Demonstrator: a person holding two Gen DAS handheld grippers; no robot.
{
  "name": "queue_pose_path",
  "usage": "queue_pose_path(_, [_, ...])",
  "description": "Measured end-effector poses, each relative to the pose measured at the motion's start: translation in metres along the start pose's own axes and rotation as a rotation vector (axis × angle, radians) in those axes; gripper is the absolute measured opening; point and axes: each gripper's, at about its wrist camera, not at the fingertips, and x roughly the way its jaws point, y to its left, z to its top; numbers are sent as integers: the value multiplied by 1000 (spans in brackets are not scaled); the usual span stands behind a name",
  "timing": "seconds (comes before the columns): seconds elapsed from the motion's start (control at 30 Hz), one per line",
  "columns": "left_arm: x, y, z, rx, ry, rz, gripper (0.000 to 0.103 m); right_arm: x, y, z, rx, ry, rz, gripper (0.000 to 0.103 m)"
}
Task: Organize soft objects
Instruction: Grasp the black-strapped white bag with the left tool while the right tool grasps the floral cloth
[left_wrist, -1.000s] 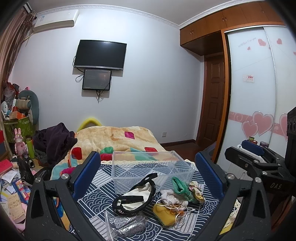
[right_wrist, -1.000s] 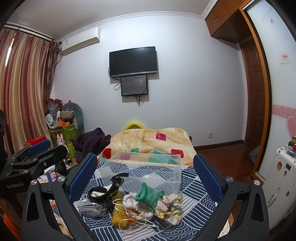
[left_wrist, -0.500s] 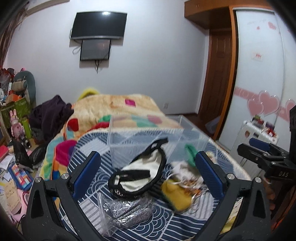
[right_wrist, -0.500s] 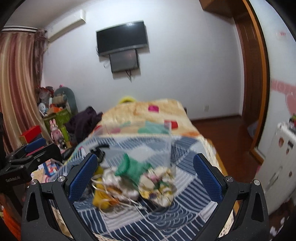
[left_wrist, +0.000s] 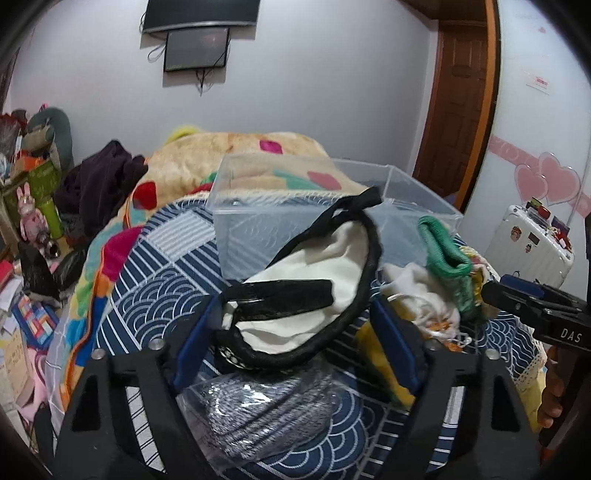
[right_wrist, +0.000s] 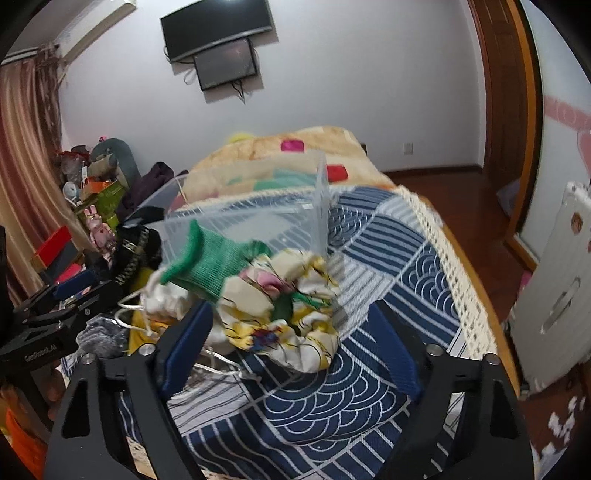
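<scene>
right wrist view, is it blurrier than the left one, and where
Yes: in the right wrist view the green sock and clear box are smeared; in the left wrist view the box and sock are sharp. Both bend straight lines, fisheye style.

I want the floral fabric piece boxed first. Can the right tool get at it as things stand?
Probably yes. The right tool is open, and the floral fabric sits between its fingers with nothing on top. The green knit piece lies against its far left side and may get caught in the pinch.
</scene>
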Motion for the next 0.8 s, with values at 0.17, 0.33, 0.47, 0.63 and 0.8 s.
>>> queue_pose_path(0.17, [4,2,-2,-19,23,-63,56,8,-4,-4,35,49,55,45])
queue_pose_path(0.33, [1,-5,-3,-11,26,-91,24,6,-4,-3,33,45,53,21])
queue_pose_path(0.47, [-4,-4,-1,-21,11,-109,14,-2,-6,0,33,8,42,13])
queue_pose_path(0.63, [-19,0,6,-41,-28,-121,12,-11,-3,10,19,-41,35,12])
queue_pose_path(0.8, [-38,11,17,-72,-83,-135,10,-22,6,20,-10,-92,38,12])
